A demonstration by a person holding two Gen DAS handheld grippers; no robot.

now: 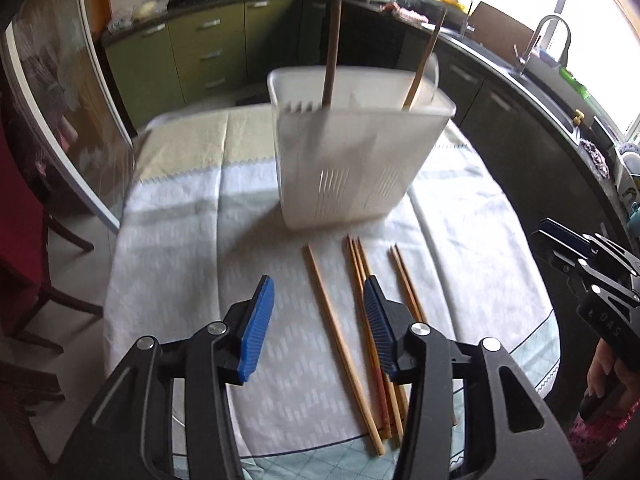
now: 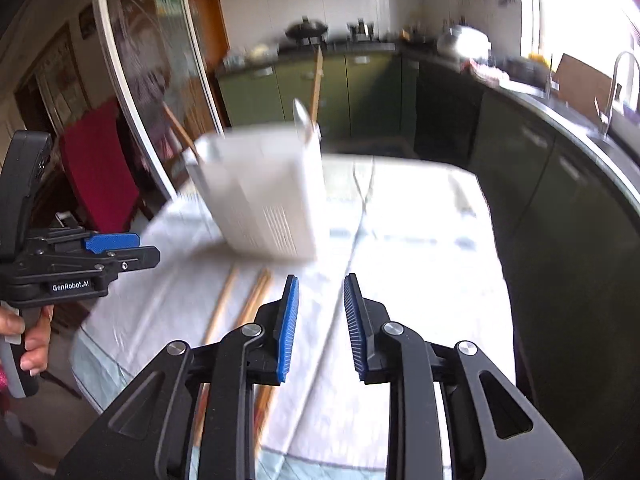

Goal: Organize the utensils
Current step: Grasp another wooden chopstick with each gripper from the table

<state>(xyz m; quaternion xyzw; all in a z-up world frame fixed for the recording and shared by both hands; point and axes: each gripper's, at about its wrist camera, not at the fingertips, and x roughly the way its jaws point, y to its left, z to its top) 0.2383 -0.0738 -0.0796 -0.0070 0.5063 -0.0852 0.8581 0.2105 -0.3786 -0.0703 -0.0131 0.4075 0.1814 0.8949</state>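
A white plastic utensil holder (image 1: 352, 152) stands on the table with two wooden chopsticks (image 1: 331, 52) upright in it. It also shows blurred in the right wrist view (image 2: 264, 196), with a metal spoon (image 2: 302, 118) sticking out. Several wooden chopsticks (image 1: 340, 332) lie on the cloth in front of the holder. My left gripper (image 1: 318, 320) is open and empty, low over these chopsticks. My right gripper (image 2: 320, 324) is open and empty above the cloth, right of the lying chopsticks (image 2: 224, 304).
The table has a white and pale green cloth (image 1: 180, 248). A red chair (image 2: 100, 168) stands at the left. Kitchen counters with a sink and tap (image 1: 540, 40) run along the right and back. The right gripper shows at the right edge of the left wrist view (image 1: 588, 256).
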